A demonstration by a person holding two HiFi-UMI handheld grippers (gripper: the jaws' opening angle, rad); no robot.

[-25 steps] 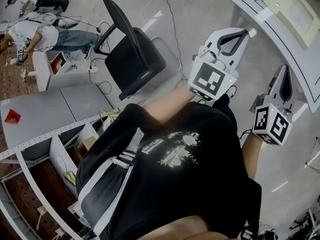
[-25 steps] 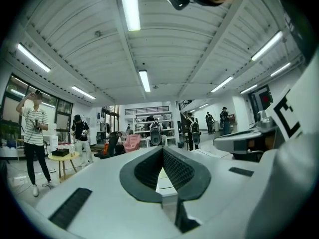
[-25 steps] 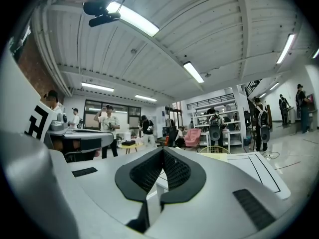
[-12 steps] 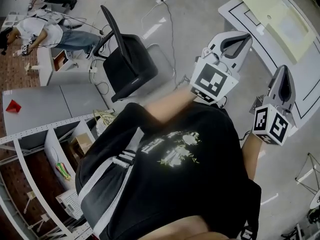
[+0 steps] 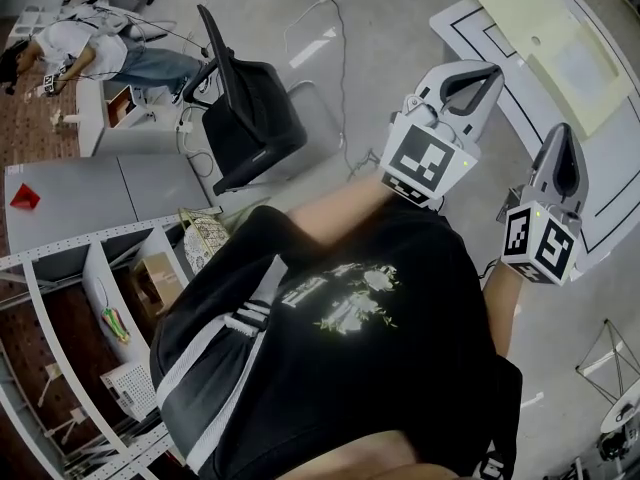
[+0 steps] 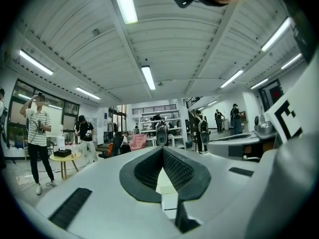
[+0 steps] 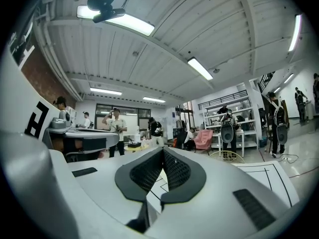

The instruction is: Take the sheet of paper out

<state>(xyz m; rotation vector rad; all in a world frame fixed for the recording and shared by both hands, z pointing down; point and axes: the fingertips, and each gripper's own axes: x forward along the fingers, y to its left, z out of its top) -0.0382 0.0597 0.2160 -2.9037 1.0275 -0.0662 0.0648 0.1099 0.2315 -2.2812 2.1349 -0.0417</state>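
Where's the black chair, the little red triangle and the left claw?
Chair [image 5: 268,118], head view, on its seat.
Red triangle [image 5: 24,199], head view, on its middle.
Left claw [image 6: 162,150], left gripper view, where its shut tips meet.

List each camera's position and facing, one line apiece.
Head view: on the person's head, looking steeply down at black shirt, left gripper and right gripper.
Left gripper view: rides that gripper, faces across the room; shut jaws show.
Right gripper view: same, over its shut jaws.
Shared: both gripper views catch the pink chair.
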